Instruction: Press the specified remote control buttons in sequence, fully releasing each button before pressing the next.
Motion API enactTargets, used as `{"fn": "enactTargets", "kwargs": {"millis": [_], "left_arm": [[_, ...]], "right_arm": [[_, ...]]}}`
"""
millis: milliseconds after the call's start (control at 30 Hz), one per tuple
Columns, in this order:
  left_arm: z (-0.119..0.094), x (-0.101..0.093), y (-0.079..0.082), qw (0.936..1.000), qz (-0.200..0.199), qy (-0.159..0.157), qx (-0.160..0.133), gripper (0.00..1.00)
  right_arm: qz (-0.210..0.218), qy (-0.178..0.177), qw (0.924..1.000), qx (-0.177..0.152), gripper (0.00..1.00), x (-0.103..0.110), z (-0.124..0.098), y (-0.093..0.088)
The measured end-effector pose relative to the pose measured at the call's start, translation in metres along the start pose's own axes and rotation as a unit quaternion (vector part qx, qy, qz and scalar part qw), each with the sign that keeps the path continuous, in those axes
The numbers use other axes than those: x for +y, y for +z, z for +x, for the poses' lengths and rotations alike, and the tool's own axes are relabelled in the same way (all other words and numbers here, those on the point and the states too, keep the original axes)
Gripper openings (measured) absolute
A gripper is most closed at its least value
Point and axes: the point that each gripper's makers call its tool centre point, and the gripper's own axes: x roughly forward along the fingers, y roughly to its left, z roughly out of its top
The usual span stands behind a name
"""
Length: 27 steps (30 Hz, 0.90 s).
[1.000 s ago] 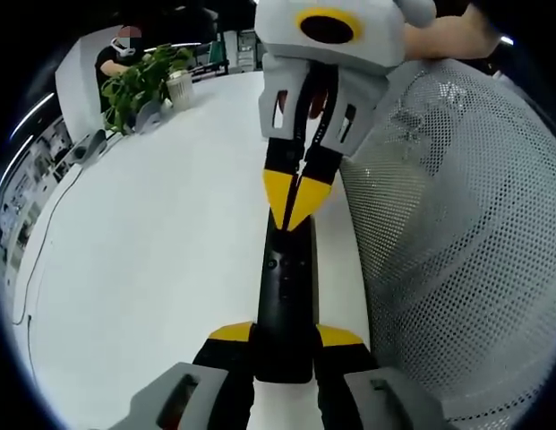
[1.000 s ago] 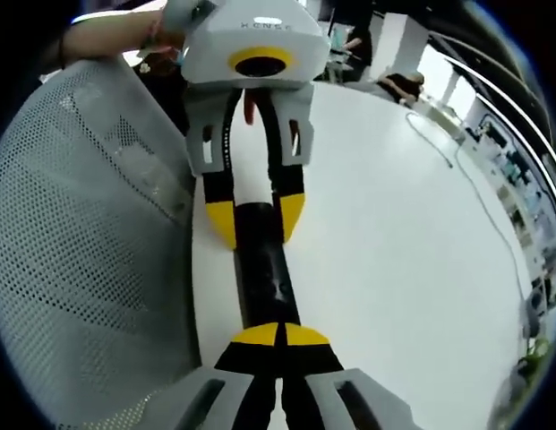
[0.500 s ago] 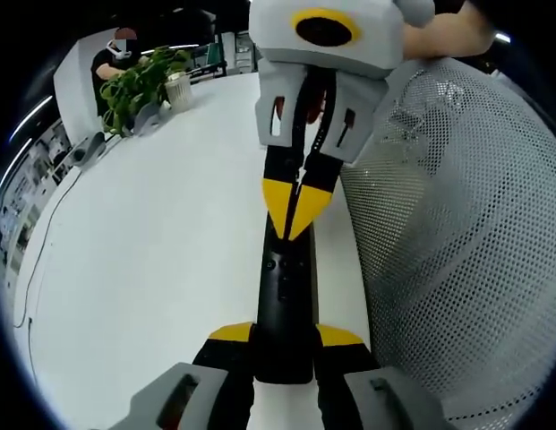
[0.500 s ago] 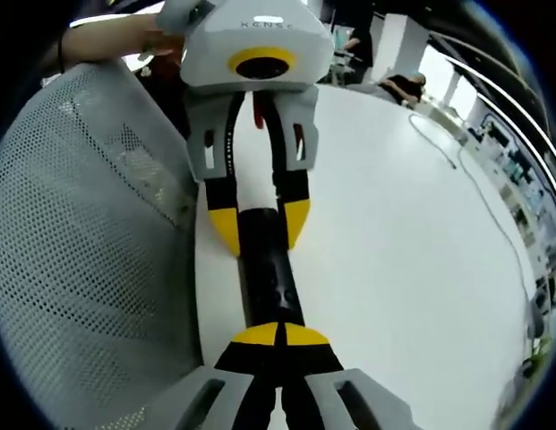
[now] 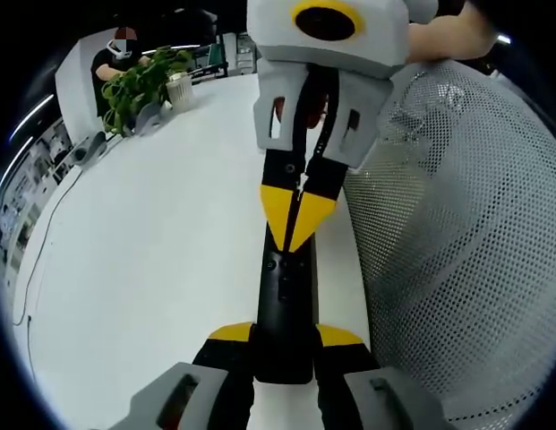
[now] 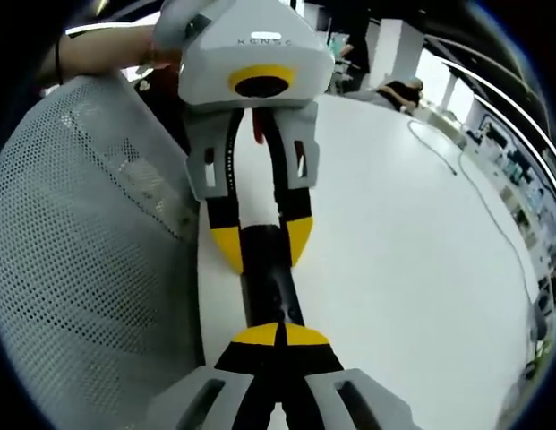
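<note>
Item: black remote control [image 5: 285, 305], a long slim bar lying lengthwise on the white bench [image 5: 152, 269], its near end clamped between the yellow-tipped jaws of the left tongs [image 5: 286, 337]. Small buttons show on its upper face just ahead of those jaws.

Left tongs: closed on the remote's sides, one yellow tip on each flank; in the right gripper view the same tool [image 6: 262, 247] is seen head-on, straddling the remote's far end [image 6: 270, 285].

Right tongs [image 6: 279, 336]: jaws brought together, yellow tips meeting in a point. In the left gripper view they [image 5: 297, 219] come down from above with that point set on the remote's top face, apparently touching a button, though contact is hard to confirm at this angle.

Alongside: white mesh chair back [image 5: 457, 242], just to the right of the left tongs and beside the bench edge.

Beyond the tongs: potted green plant [image 5: 143, 82] at the bench's far edge; a thin cable [image 5: 45, 228] trailing across the bench to the left.
</note>
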Motion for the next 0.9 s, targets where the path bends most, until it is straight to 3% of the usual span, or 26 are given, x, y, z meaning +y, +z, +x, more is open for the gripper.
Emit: {"fn": "enactTargets", "kwargs": {"millis": [367,467,633,900], "left_arm": [[0.0,0.0,0.0,1.0,0.002,-0.001,0.002,0.25],[0.0,0.0,0.0,1.0,0.001,0.0,0.001,0.25],[-0.001,0.0,0.0,1.0,-0.001,0.0,-0.002,0.25],[-0.001,0.0,0.0,1.0,-0.001,0.0,-0.002,0.25]], "right_arm": [[0.001,-0.008,1.0,-0.005,0.0,-0.001,0.001,0.002],[-0.026,-0.012,0.9996,0.0,0.0,0.0,0.001,0.003],[-0.026,0.004,0.9996,-0.005,0.0,0.007,0.001,0.008],[-0.064,0.014,0.9979,-0.003,0.0,0.013,0.003,0.008]]}}
